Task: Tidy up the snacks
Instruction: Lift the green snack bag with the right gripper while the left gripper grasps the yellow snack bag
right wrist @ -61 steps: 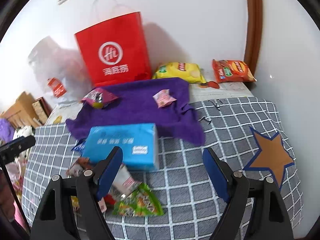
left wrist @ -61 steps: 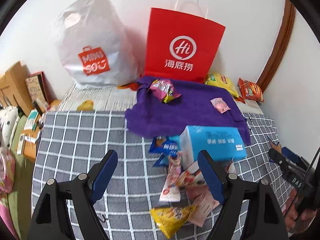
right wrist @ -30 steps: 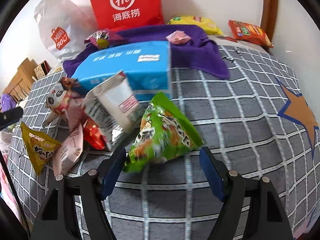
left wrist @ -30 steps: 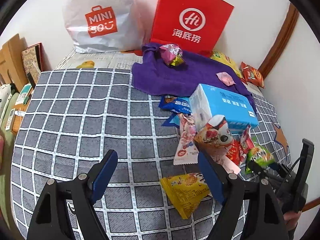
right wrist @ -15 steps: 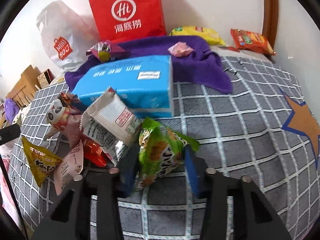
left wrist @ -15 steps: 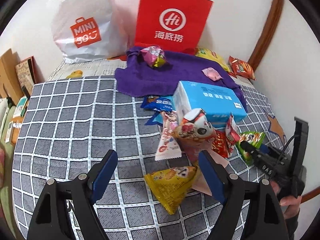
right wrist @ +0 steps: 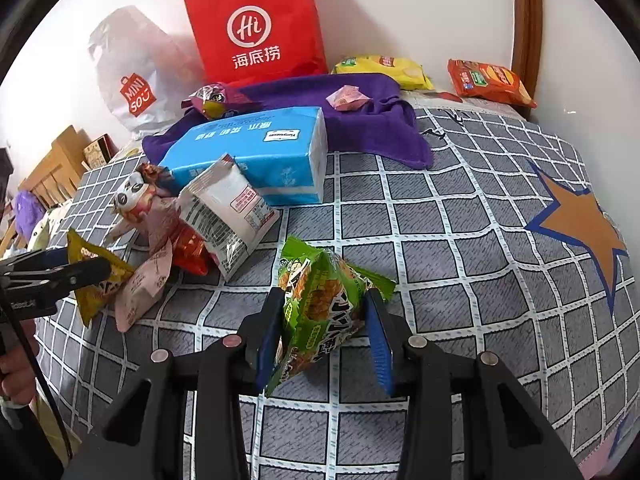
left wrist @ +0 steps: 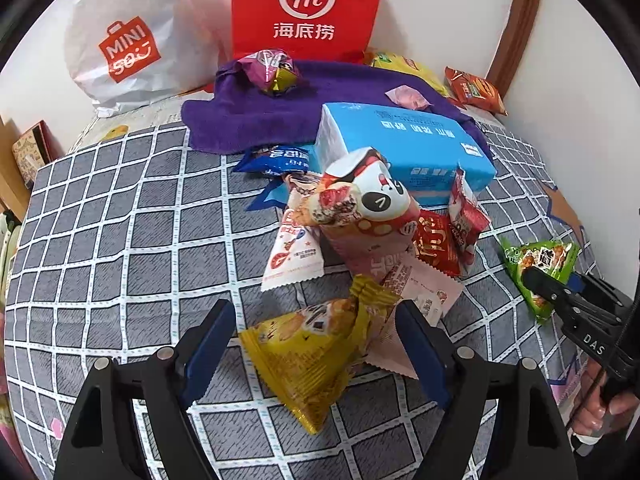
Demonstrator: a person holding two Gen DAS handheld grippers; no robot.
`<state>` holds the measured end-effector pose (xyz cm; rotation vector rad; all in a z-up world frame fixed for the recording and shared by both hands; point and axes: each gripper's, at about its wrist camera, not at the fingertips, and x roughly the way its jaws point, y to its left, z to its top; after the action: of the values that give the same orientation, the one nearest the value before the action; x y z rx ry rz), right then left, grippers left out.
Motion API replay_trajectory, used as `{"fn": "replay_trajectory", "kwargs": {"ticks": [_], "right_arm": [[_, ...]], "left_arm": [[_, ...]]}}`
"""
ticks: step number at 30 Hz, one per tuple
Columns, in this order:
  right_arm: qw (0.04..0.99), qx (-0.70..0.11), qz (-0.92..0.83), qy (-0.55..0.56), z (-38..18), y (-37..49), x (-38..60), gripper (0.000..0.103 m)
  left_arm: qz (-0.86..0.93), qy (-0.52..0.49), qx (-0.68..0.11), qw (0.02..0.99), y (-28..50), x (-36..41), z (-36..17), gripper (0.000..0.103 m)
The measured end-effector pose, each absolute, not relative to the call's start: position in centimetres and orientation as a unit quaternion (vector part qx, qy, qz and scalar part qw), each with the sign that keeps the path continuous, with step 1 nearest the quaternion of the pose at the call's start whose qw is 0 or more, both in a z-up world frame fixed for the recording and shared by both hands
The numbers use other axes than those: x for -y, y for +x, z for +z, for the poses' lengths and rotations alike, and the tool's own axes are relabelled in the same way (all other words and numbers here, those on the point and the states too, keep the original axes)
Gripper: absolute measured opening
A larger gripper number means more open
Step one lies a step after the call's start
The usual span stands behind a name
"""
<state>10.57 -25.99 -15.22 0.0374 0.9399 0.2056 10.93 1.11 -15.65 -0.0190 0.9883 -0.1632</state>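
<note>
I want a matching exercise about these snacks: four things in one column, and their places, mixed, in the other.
Things:
1. green snack packet
2. yellow snack packet
3. small pink packet
4. orange chip bag

Places:
A. on the purple towel
B. pinched in the right gripper
C. by the wooden frame at the wall
D. between the closing jaws of the left gripper, not yet pressed

Pairs: 1-B, 2-D, 3-A, 4-C
</note>
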Motion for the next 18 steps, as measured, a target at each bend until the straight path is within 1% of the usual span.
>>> {"fn": "replay_trajectory", "kwargs": {"ticks": [1, 3, 4, 6, 8, 12, 15, 18], "right_arm": [[0.887, -0.452, 0.097, 0.016, -15.3, 10.5, 26.0, 0.041], [0.885, -0.458, 0.088, 0.013, -15.7, 10.3, 26.2, 0.048], [0.883, -0.462, 0.084, 0.013, -15.8, 10.2, 26.3, 0.051], [0.882, -0.463, 0.08, 0.017, -16.0, 10.2, 26.6, 0.056], [0.882, -0.466, 0.076, 0.019, -16.2, 10.3, 26.5, 0.059], [0.881, -0.466, 0.073, 0.034, -16.4, 11.2, 26.3, 0.064], [0.881, -0.466, 0.067, 0.041, -16.7, 11.9, 26.0, 0.064], [0.88, -0.469, 0.066, 0.036, -16.9, 12.3, 25.6, 0.058]], "left_arm": [[-0.077, -0.006, -0.474, 0.877, 10.9, -1.0, -15.8, 0.074], [-0.078, 0.001, -0.478, 0.875, 11.0, -0.8, -16.1, 0.06], [-0.08, 0.001, -0.478, 0.875, 11.0, -0.8, -16.2, 0.058], [-0.085, 0.002, -0.475, 0.876, 10.9, -0.8, -15.9, 0.05], [-0.089, 0.003, -0.471, 0.878, 10.8, -0.8, -15.5, 0.045], [-0.094, 0.002, -0.468, 0.879, 10.7, -0.8, -15.1, 0.042], [-0.095, -0.003, -0.467, 0.879, 10.5, -1.0, -14.9, 0.038], [-0.099, -0.007, -0.467, 0.879, 10.3, -1.2, -14.7, 0.037]]}}
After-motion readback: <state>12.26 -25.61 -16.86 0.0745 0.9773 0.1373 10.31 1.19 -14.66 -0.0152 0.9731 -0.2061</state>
